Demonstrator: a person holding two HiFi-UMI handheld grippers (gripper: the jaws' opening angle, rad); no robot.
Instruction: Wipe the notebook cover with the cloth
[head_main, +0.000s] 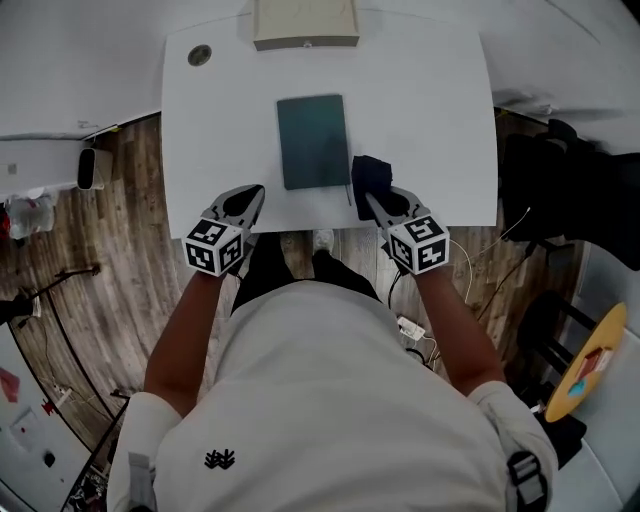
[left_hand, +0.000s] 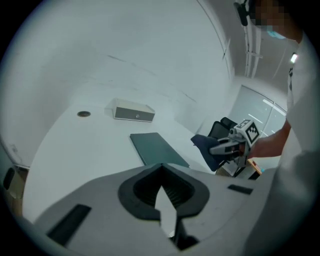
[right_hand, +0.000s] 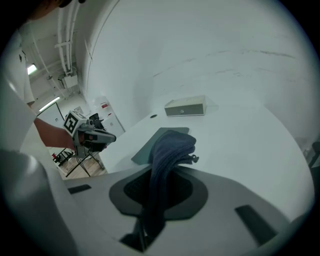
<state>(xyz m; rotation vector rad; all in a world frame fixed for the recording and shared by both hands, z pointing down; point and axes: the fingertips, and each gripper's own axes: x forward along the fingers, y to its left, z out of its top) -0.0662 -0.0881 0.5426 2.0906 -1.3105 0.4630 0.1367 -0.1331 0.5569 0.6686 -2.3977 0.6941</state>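
A dark teal notebook (head_main: 313, 140) (left_hand: 157, 148) lies flat in the middle of the white table (head_main: 420, 110). My right gripper (head_main: 374, 201) (right_hand: 166, 169) is at the table's near edge, just right of the notebook's near corner. It is shut on a dark blue cloth (head_main: 370, 174) (right_hand: 170, 147), which hangs out past the jaws over the notebook's corner (right_hand: 144, 151). My left gripper (head_main: 250, 200) (left_hand: 161, 167) hovers at the near edge, left of the notebook, with its jaws together and holding nothing. Each gripper view shows the other gripper (left_hand: 225, 146) (right_hand: 106, 137).
A beige box (head_main: 305, 22) (left_hand: 132, 111) (right_hand: 186, 106) stands at the table's far edge, with a round cable grommet (head_main: 199, 55) to its left. Wooden floor, a dark chair (head_main: 560, 190) to the right and the person's body lie below the near edge.
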